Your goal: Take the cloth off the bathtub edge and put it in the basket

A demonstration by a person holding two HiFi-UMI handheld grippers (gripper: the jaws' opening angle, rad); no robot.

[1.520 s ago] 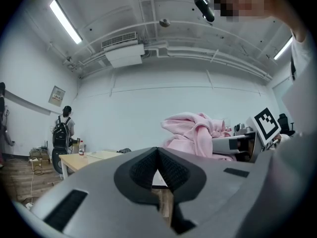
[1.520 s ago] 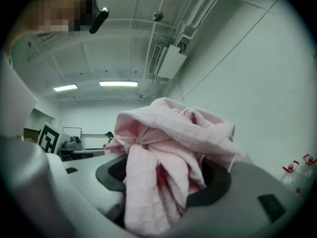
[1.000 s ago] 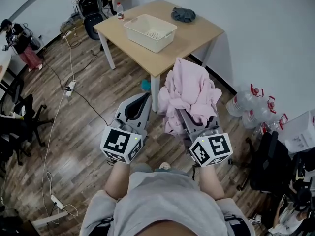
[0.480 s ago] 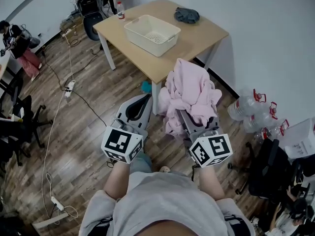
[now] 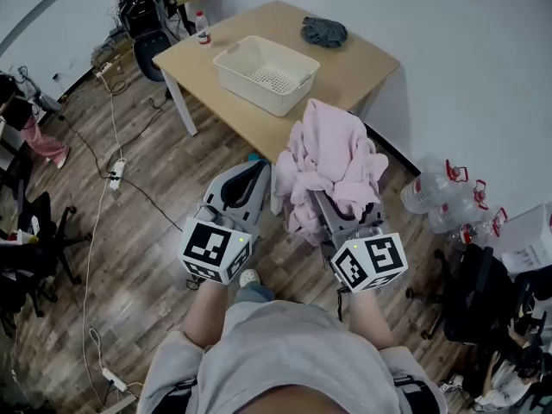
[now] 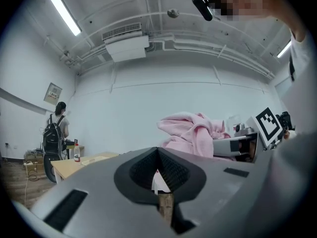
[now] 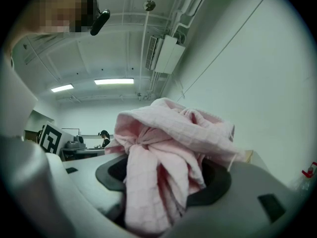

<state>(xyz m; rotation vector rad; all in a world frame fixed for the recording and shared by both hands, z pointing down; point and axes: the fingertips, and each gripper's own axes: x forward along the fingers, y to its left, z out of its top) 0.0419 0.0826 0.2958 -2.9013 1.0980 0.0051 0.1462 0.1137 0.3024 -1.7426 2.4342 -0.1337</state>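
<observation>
A bunched pink cloth [image 5: 332,158] hangs from my right gripper [image 5: 326,195], which is shut on it; the cloth drapes over the jaws and hides the fingertips. In the right gripper view the pink cloth [image 7: 166,152] fills the space between the jaws of that gripper [image 7: 163,182]. My left gripper [image 5: 250,172] is held beside it, shut and with nothing in it; in the left gripper view its pads [image 6: 171,168] meet at the tip. A cream basket [image 5: 266,63] stands on the wooden table [image 5: 345,72] ahead of both grippers. No bathtub is in view.
On the table lie a grey cloth [image 5: 324,31] and a small bottle [image 5: 202,26]. Large water bottles [image 5: 440,188] stand on the floor by the white wall at right. Cables and a power strip [image 5: 115,172] cross the wooden floor at left. A black chair [image 5: 142,11] stands behind the table.
Both grippers have been carried forward toward the table, with the pink cloth still in the right one. The floor and the people at left have slid back in the view.
</observation>
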